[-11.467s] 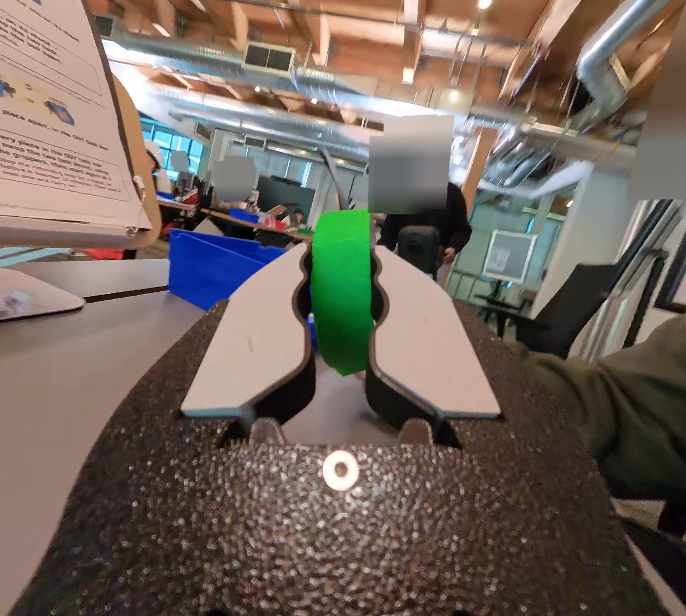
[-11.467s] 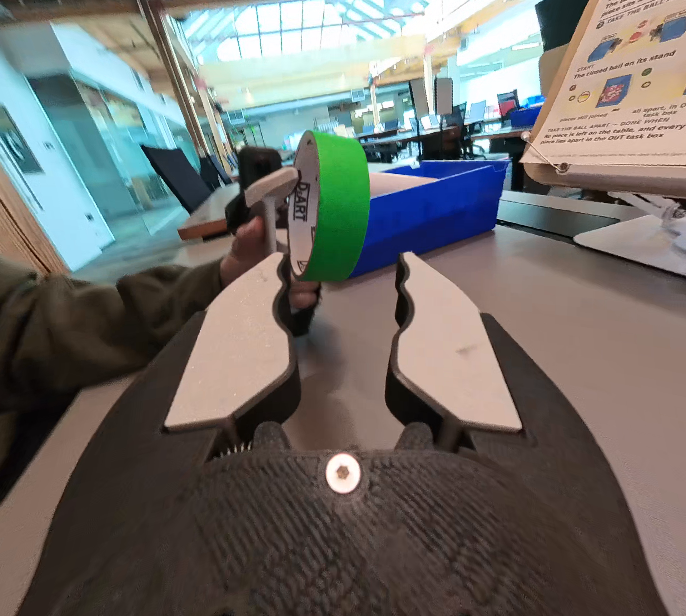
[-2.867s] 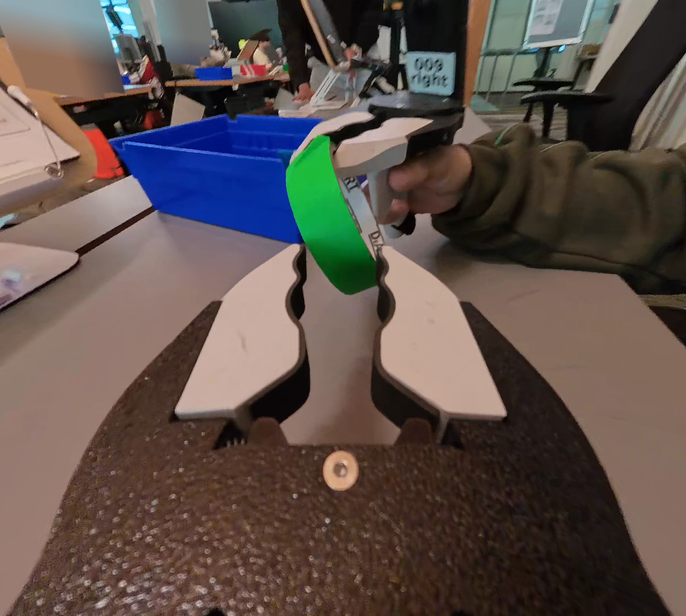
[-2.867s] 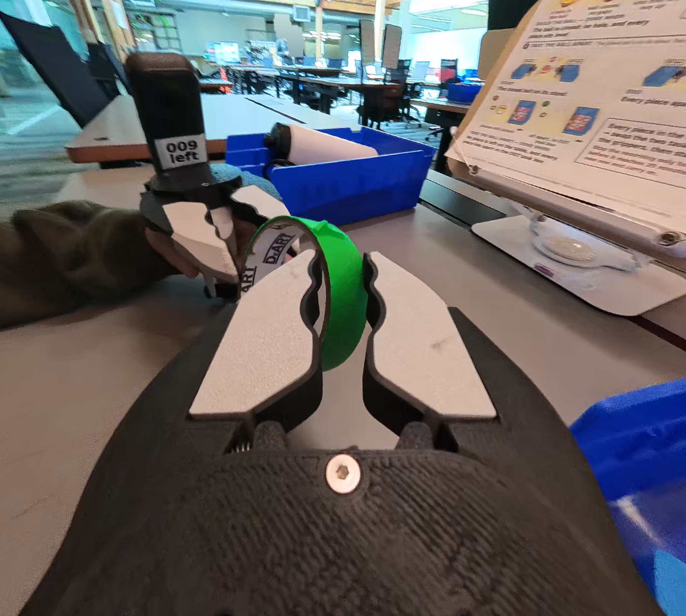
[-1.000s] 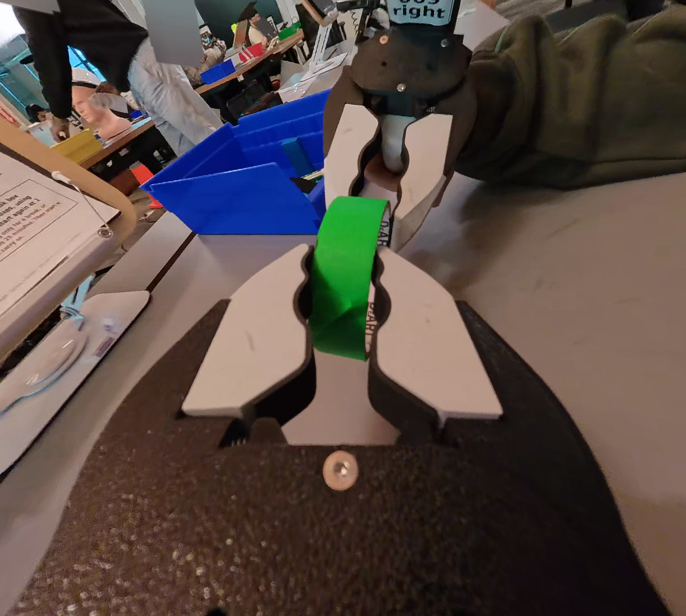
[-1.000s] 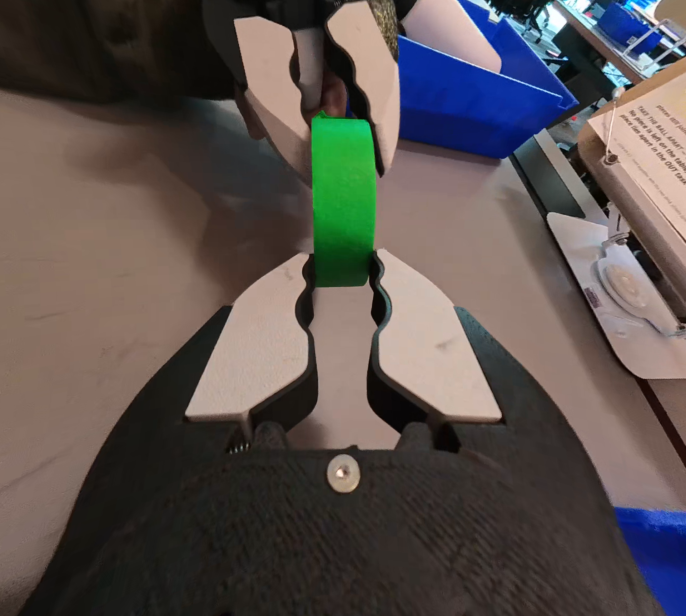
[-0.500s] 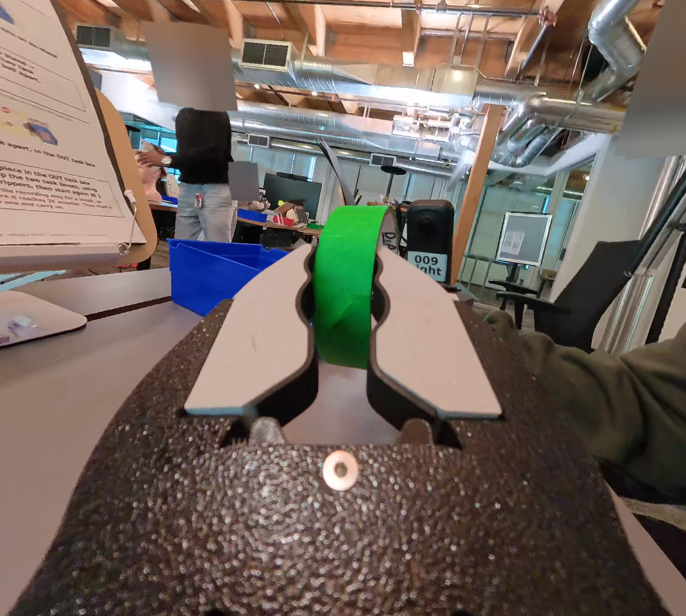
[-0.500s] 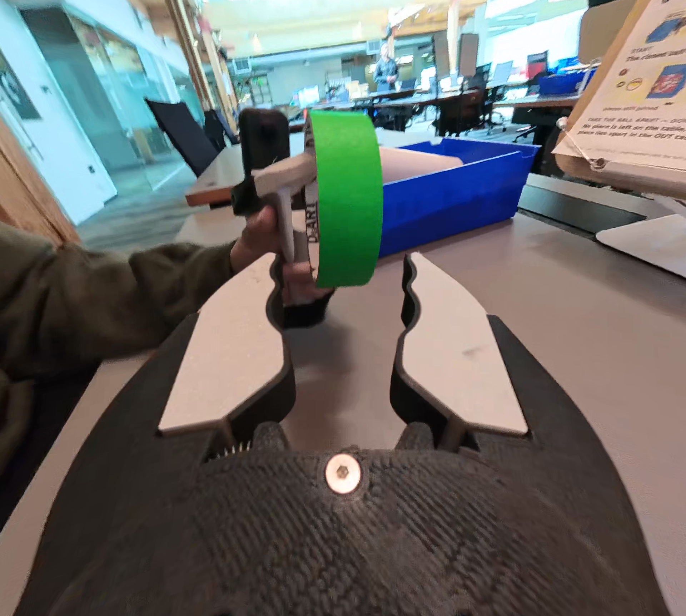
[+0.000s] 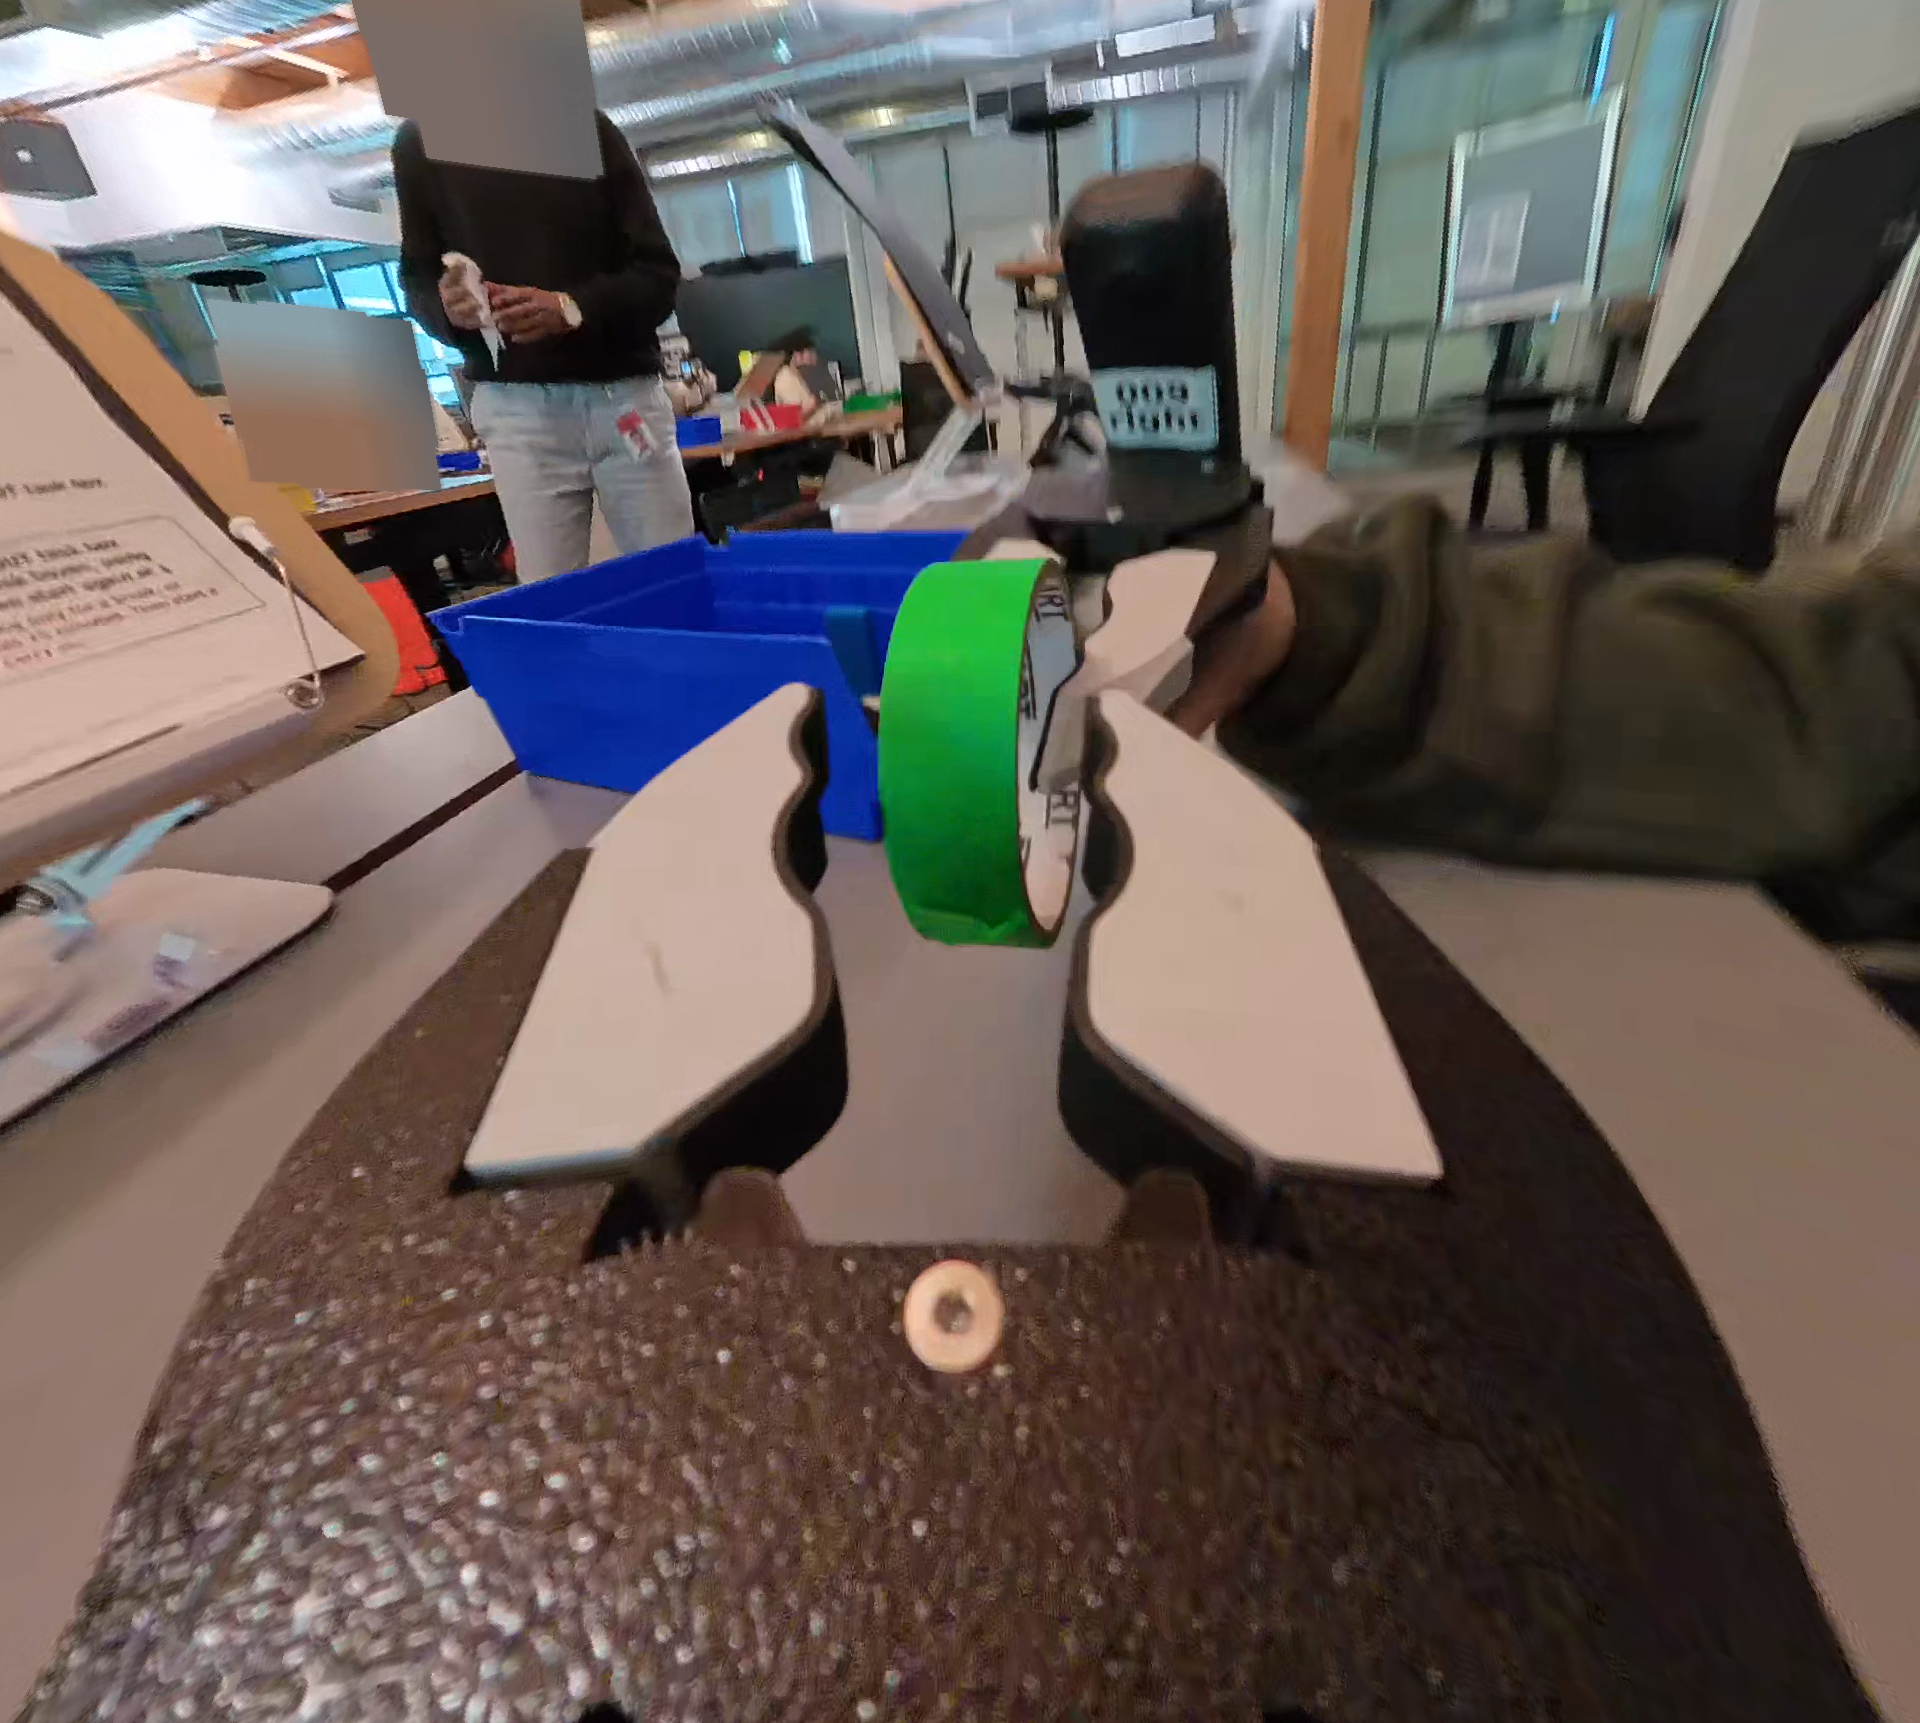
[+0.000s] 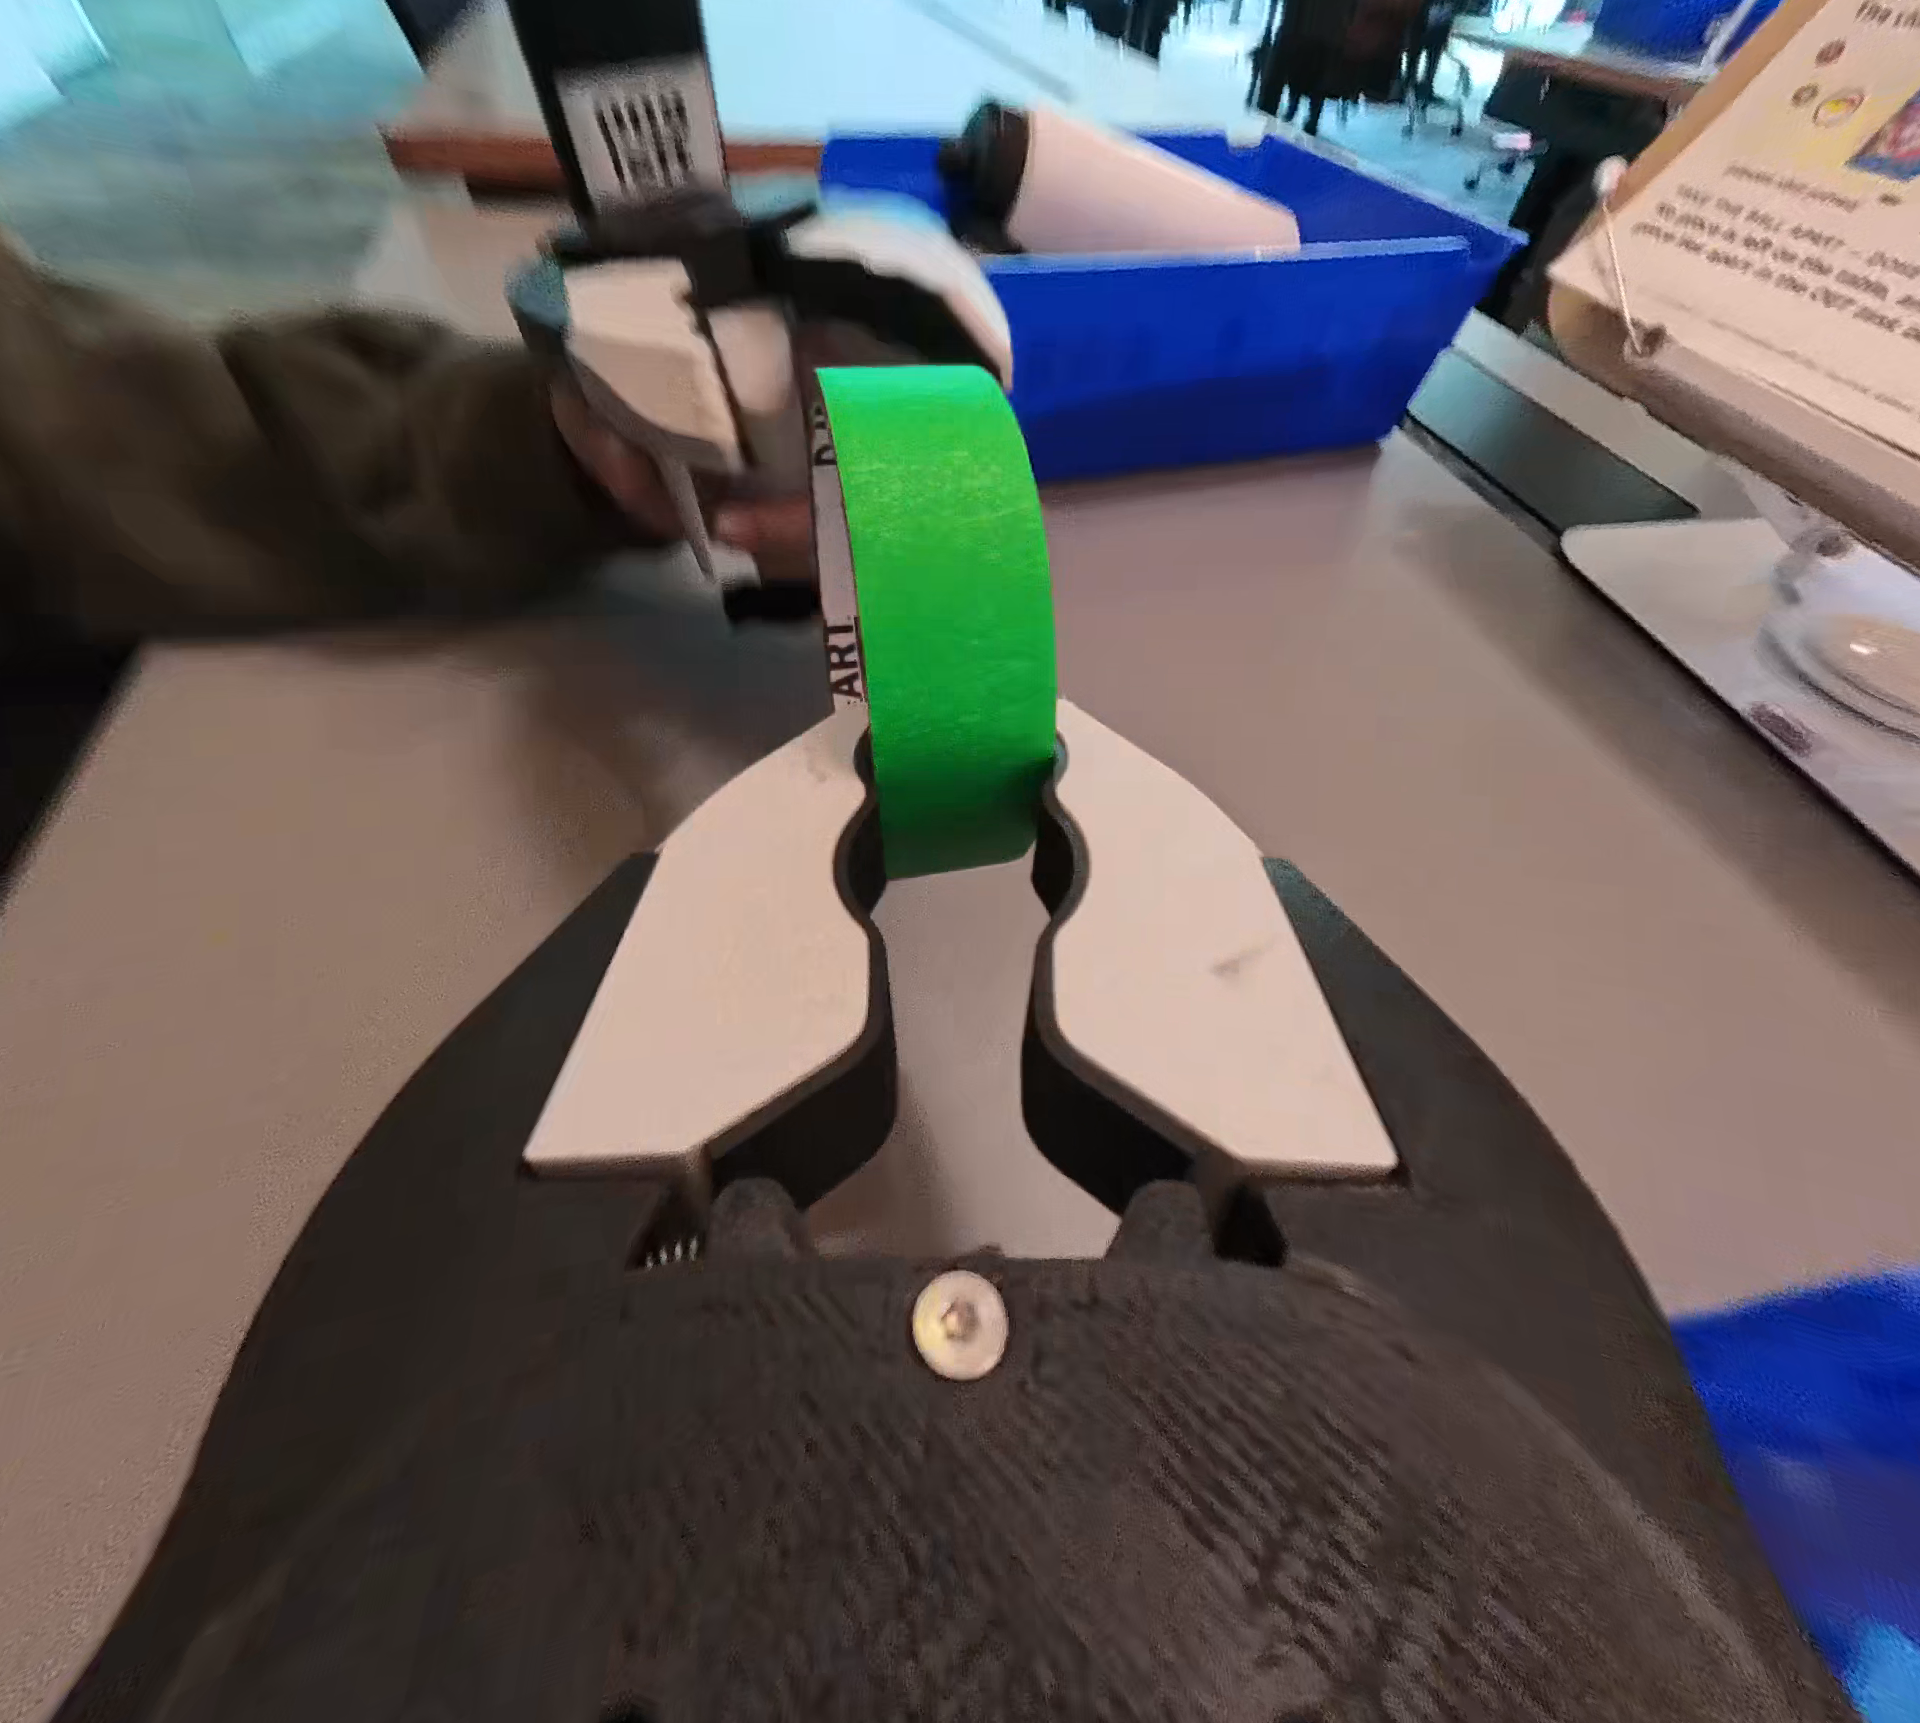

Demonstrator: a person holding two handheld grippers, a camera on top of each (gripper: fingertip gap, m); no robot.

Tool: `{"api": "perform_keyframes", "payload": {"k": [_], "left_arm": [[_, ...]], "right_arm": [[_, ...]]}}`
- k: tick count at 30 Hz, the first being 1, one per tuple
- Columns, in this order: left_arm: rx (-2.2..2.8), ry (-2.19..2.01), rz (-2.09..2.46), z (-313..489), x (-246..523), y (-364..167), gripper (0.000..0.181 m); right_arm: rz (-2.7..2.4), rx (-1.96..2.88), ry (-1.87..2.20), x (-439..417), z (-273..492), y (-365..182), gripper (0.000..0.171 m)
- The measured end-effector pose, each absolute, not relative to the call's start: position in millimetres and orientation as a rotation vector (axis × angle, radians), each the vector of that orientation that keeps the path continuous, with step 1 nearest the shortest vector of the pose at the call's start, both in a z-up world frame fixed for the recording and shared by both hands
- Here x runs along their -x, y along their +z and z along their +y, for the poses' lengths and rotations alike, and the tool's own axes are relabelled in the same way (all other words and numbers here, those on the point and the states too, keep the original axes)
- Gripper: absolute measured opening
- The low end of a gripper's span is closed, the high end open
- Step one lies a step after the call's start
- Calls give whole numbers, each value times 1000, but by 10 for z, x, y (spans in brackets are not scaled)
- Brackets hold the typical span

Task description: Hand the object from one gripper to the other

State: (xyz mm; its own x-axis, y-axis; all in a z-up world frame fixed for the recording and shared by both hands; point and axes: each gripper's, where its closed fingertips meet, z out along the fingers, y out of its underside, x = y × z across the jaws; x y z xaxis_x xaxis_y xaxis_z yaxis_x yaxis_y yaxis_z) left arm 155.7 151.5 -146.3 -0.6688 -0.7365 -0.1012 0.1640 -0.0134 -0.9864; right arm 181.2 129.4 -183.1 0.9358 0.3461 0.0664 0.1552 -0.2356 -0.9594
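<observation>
Grey tabletop is stretching out ahead of both tongs, with a blue bin standing beyond them in a busy, blurred workshop.

Right tongs are pinching the lower edge of the green tape roll, which is standing upright on its rim between their tips. Seen from the left wrist view, that same roll is hanging inside the mouth of the left tongs, whose jaws are spread wide with a gap showing on the left side; on the right side the roll sits close to the jaw, and motion blur makes it hard to say whether they are touching. The right tongs are reaching in from just behind the roll.

This looks like the end of a hand-over, the roll now passing to the right tongs. Next, the left tongs probably need to back straight off without clipping the roll.

Half a second ago the left tongs were clamping the roll and the right ones were gaping beside it; now the roles are swapped.
</observation>
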Motion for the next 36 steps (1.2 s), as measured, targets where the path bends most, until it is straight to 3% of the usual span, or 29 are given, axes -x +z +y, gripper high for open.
{"api": "perform_keyframes", "payload": {"k": [6,10,14,15,18,20,24,27,30,33,36], "left_arm": [[536,-1571,1804,1374,-1566,-1668,59],[504,-1459,1846,1337,-1605,-1783,32],[498,-1438,1821,1349,-1639,-1770,28],[471,-1413,1787,1355,-1647,-1740,28],[352,-1219,1678,1412,-1680,-1655,28],[232,-975,1586,1466,-1707,-1600,28],[-91,-415,1458,1443,-1707,-1578,28],[-226,-216,1367,1355,-1682,-1516,28],[-296,-132,1314,1276,-1650,-1479,28],[-318,-86,1308,1281,-1657,-1496,28],[-339,-49,1313,1288,-1672,-1524,28]], "right_arm": [[-554,1970,-51,-1856,1232,-2050,24],[-638,1971,-134,-1769,1288,-2071,25],[-539,1929,-82,-1812,1310,-2012,25],[-479,1915,-42,-1838,1311,-1981,31],[-245,1876,167,-1946,1285,-1877,78],[-65,1806,447,-1947,1249,-1777,90],[209,1591,942,-1982,1192,-1570,70],[245,1617,1066,-1904,1182,-1655,78],[263,1655,1111,-1809,1253,-1751,73],[266,1544,1235,-1771,1244,-1615,47],[285,1515,1270,-1772,1248,-1594,40]]}}
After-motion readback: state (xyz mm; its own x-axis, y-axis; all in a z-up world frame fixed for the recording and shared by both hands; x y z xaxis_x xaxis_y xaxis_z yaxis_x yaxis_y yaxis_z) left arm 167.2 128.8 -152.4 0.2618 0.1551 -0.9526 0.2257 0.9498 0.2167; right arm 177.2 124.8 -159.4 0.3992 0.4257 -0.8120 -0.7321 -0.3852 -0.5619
